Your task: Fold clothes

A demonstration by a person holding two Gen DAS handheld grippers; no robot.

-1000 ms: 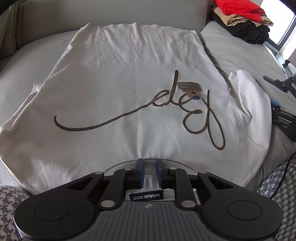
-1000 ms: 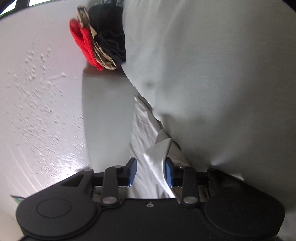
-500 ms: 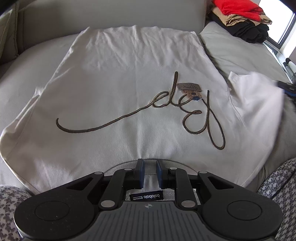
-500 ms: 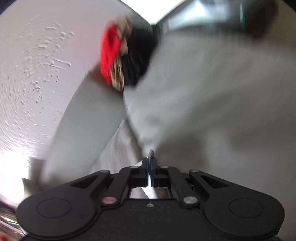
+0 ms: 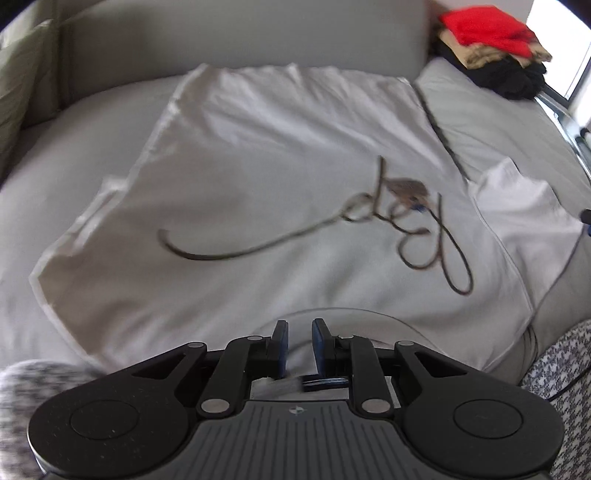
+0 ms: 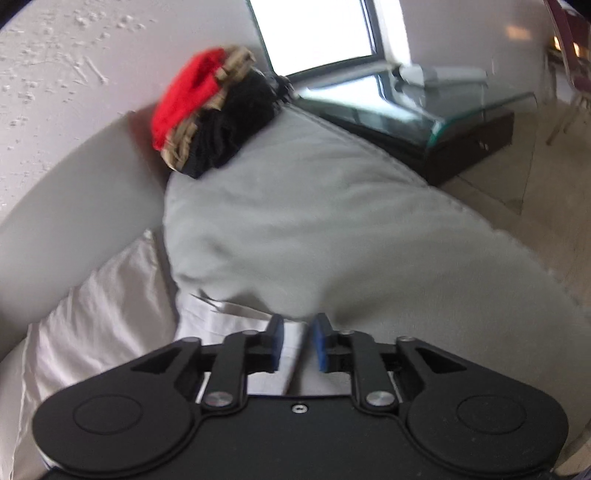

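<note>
Currently: white shirt spread flat on sofa, sleeves out. Left claw at shirt's near hem, spread, empty. Right claw over shirt's sleeve, spread, empty. Sleeve fold-in likely pending; calls for pinching sleeve edge. Folded pile beyond shirt's far corner.

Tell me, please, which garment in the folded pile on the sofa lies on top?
The red garment tops the pile; the tan one and black one lie beneath.

A grey sofa carries a white T-shirt spread flat across its seat cushions, and a folded stack of red, tan and black clothes at its far right corner.
</note>
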